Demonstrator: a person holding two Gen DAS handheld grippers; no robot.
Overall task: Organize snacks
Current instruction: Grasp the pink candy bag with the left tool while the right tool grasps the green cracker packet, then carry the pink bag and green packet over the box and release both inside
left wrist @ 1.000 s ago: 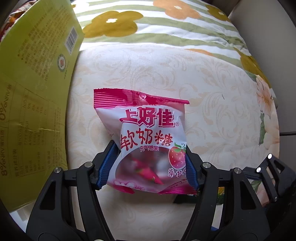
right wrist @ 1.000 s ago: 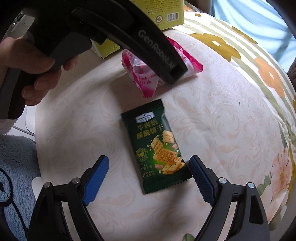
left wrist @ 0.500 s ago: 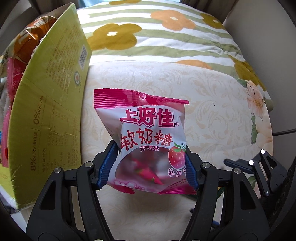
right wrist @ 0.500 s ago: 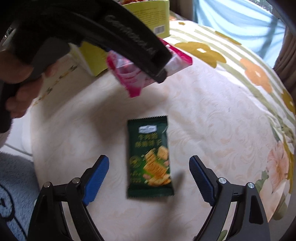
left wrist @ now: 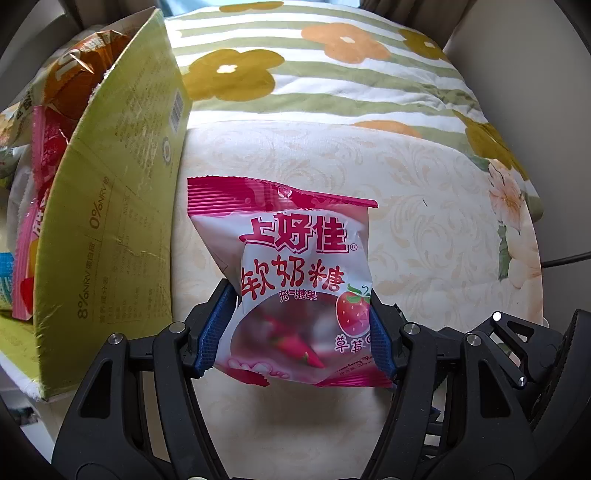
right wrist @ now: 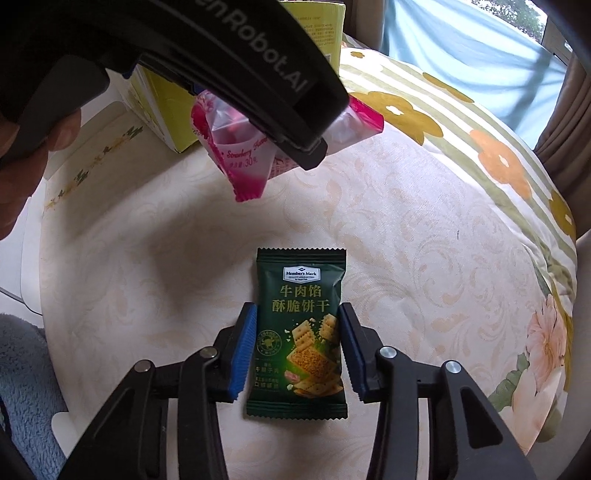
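Observation:
My left gripper (left wrist: 299, 332) is shut on a pink and white strawberry candy bag (left wrist: 291, 280) and holds it in the air beside the yellow-green cardboard box (left wrist: 110, 229). The same bag (right wrist: 243, 155) hangs under the left gripper in the right wrist view. My right gripper (right wrist: 297, 354) has closed its blue pads on both sides of a dark green cracker packet (right wrist: 299, 332) on the cream cushion (right wrist: 424, 258). The box (right wrist: 321, 26) stands at the far left there.
The box holds several snack packs, among them an orange one (left wrist: 74, 77) and a pink one (left wrist: 48, 147). A flowered striped blanket (left wrist: 332, 74) lies behind the cushion. A grey fluffy rug (right wrist: 26, 387) is at the lower left.
My right gripper has moved onto the green packet and closed its pads around it. My left gripper has risen with the candy bag, so the box's open top now shows.

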